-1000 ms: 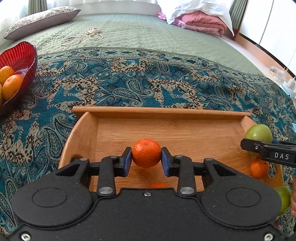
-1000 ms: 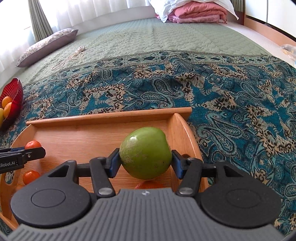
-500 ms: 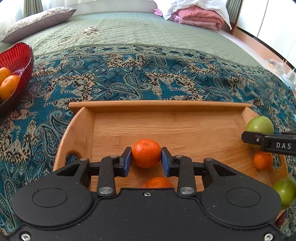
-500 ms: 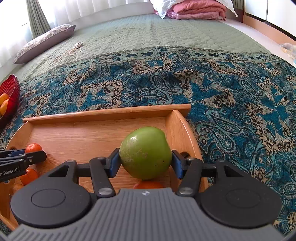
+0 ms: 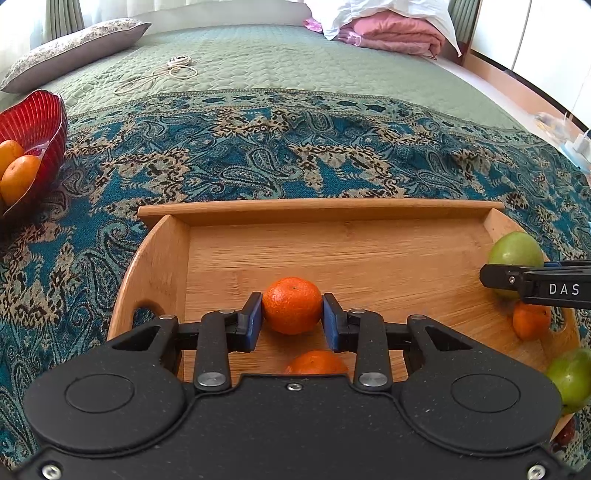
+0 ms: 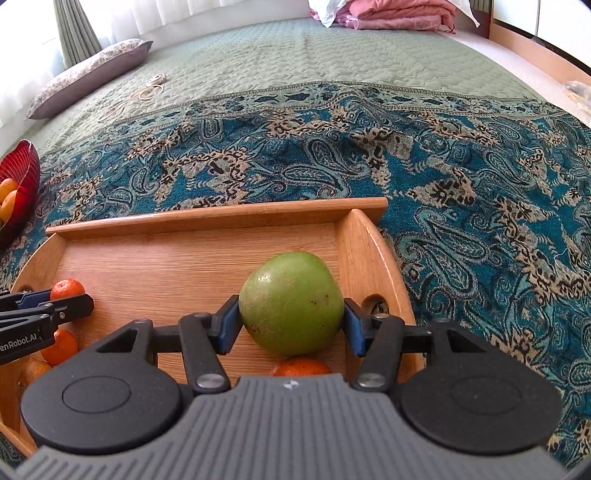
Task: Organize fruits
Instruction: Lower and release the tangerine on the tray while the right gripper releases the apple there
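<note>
My left gripper [image 5: 292,320] holds one mandarin [image 5: 292,305] between its two blue pads [image 5: 254,320], closed on it from both sides. The mandarin is above the floor of the wooden tray [image 5: 332,210], near the left half. My right gripper [image 6: 291,325] holds one green apple [image 6: 291,302] in the same way, with the pads pressed on its left and right sides. The apple is above the right end of the tray, close to the right wall.

In the left view I count three mandarins over the tray: the held one, a second one [image 5: 316,363] just below it, partly hidden by my gripper, and a third one [image 5: 530,319] at the right end, under the finger of the right gripper. The same view shows two green apples: the held one, and a second apple [image 5: 570,380] at the right edge of the tray. In the right view a further mandarin [image 6: 35,369] shows at the left end, below the left gripper.

The tray lies on a blue patterned cloth [image 5: 258,155] over a green bedspread [image 5: 277,59]. To the left, apart from the tray, stands one red bowl [image 5: 33,118] with at least two oranges [image 5: 18,179] in it. Farther away I see one pillow [image 5: 74,51], one white cable [image 5: 159,75] and one pile of pink and white bedding [image 5: 384,26].
</note>
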`<move>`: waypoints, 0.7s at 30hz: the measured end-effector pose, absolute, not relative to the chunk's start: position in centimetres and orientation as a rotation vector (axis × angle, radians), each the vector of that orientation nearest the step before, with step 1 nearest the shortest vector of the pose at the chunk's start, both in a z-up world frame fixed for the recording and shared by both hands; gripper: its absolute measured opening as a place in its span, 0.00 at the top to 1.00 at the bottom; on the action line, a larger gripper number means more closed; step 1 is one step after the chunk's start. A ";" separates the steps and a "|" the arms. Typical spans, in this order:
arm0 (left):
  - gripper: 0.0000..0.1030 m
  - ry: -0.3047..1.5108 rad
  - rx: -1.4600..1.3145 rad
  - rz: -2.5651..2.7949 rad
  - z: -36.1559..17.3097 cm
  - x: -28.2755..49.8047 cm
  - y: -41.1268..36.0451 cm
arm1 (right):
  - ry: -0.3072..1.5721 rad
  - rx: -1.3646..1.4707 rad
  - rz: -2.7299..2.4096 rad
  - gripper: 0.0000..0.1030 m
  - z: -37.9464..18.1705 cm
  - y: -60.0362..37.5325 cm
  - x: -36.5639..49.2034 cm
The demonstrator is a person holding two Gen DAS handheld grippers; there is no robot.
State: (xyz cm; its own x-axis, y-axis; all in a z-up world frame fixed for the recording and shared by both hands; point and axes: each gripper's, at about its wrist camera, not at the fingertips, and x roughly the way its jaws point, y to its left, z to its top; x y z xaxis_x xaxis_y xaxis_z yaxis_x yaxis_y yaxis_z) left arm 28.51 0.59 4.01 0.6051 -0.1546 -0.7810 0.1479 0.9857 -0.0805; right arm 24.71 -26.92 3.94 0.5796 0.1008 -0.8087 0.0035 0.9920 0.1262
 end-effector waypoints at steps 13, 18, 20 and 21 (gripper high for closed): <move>0.67 0.900 -0.011 -0.147 4.4 28.0 0.8 | 0.937 0.099 0.051 0.37 4.4 -26.8 24.4; 0.56 0.838 0.006 -0.147 5.9 26.6 1.1 | 0.878 0.076 0.074 0.31 5.9 -27.1 23.1; 0.54 0.811 0.000 -0.148 6.6 25.8 1.2 | 0.839 0.056 0.092 0.31 6.7 -27.1 22.3; 0.50 0.799 -0.008 -0.148 7.0 25.4 1.3 | 0.819 0.044 0.101 0.31 7.1 -27.0 21.8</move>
